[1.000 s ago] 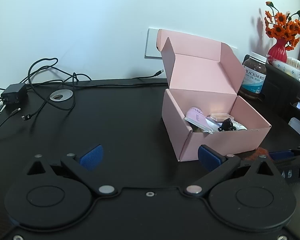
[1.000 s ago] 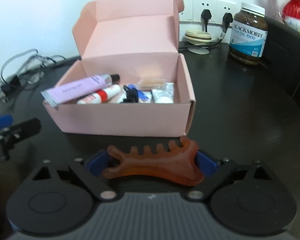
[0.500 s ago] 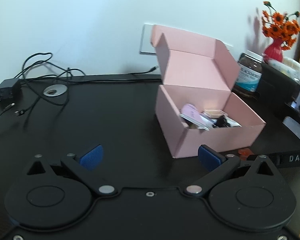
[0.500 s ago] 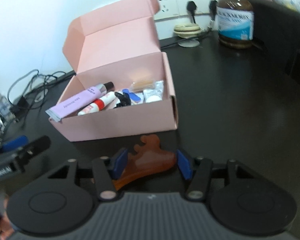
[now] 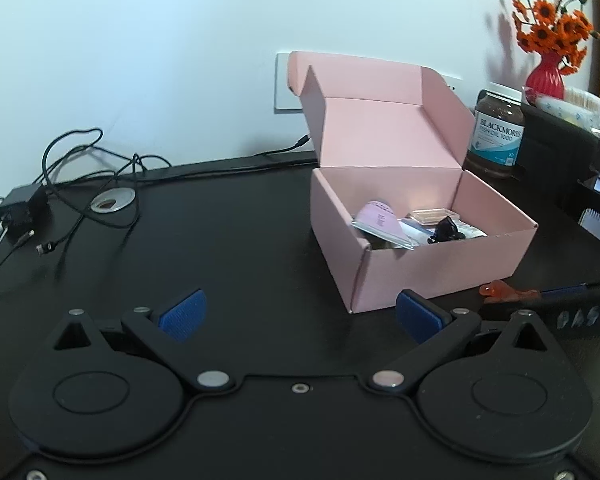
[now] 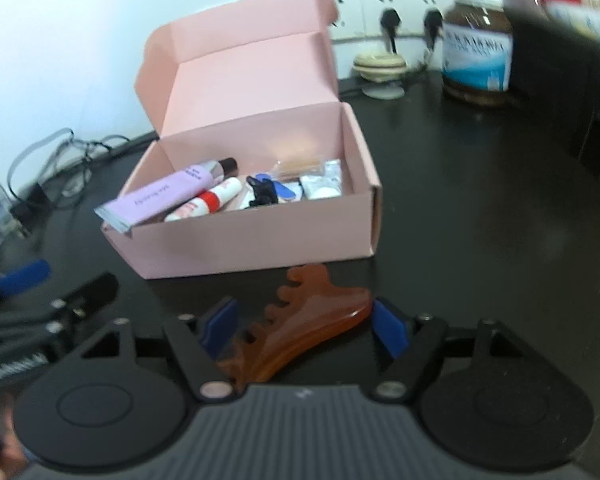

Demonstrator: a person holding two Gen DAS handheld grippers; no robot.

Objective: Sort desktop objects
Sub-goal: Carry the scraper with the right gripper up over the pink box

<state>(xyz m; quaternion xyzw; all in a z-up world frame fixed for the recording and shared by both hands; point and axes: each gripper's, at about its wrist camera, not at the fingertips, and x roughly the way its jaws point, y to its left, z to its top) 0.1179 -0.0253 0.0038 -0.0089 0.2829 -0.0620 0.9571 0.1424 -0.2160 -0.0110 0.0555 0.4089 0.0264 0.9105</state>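
The amber comb lies tilted between the fingers of the right gripper, just in front of the pink box on the dark surface. Those fingers are spreading; the right blue pad stands clear of the comb, while the left pad sits close against its toothed end, and contact there cannot be told. The box stands open with its lid up, holding a lilac tube, a white and red tube, a black clip and some small packets. From the left wrist view the left gripper has its fingers spread wide with nothing between them, hovering over the bare surface to the left of the box. A brown supplement jar stands behind the box, and a tangle of black cables lies at the far left
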